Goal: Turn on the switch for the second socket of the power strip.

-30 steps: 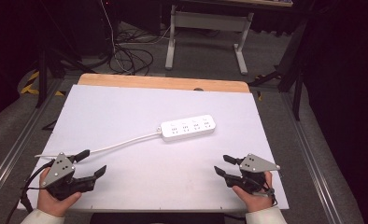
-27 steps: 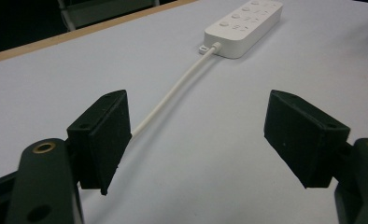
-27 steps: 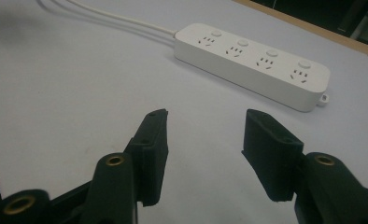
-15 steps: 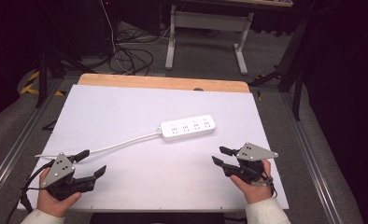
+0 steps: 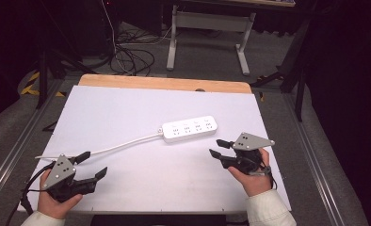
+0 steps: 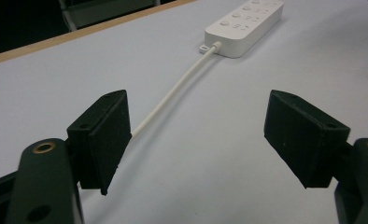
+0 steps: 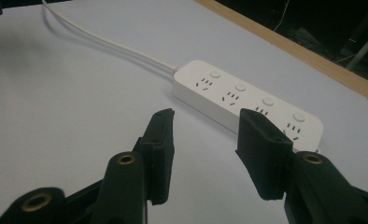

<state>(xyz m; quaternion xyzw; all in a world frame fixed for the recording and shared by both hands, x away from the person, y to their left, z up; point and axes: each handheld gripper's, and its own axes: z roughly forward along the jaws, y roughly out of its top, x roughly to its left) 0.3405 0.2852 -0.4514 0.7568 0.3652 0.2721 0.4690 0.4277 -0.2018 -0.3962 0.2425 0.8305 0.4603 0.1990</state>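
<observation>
Right gripper (image 5: 220, 147) nearer power strip (image 5: 189, 128)

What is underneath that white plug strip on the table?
The long white plastic power strip lies flat on a white sheet covering the table; a wooden edge shows at the far side. Whatever is directly beneath the strip is covered.

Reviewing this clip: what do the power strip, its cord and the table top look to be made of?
Power strip: likely hard white plastic, smooth moulded edges with a slight sheen. Cord: probably rubbery white sheathing; it bends in a soft curve. Table top: matte white sheet, material unclear, over a board whose bare far edge looks like light wood.
</observation>
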